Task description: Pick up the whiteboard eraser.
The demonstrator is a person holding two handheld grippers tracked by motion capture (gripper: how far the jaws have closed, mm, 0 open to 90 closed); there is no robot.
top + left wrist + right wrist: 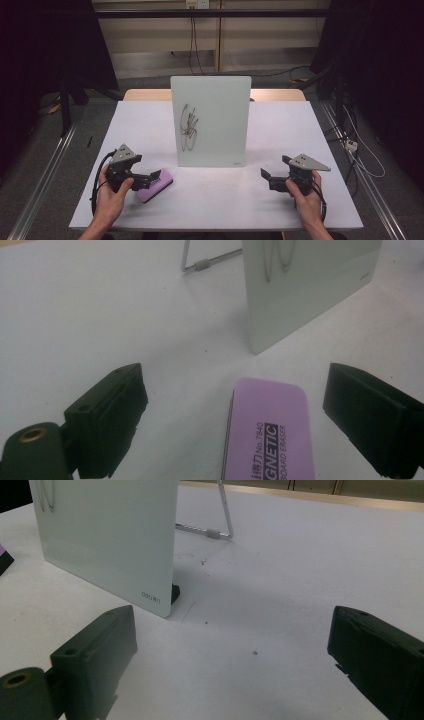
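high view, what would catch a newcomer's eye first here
The upright white board at the middle of the table, with a black scribble on its left half. Next, the purple eraser lying flat at front left, between the open jaws of the left gripper. The right gripper is open at front right.

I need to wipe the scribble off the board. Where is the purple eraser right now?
The purple eraser lies flat on the white table, at the left of the high view, in front of the whiteboard's lower left corner, between the open left tongs.
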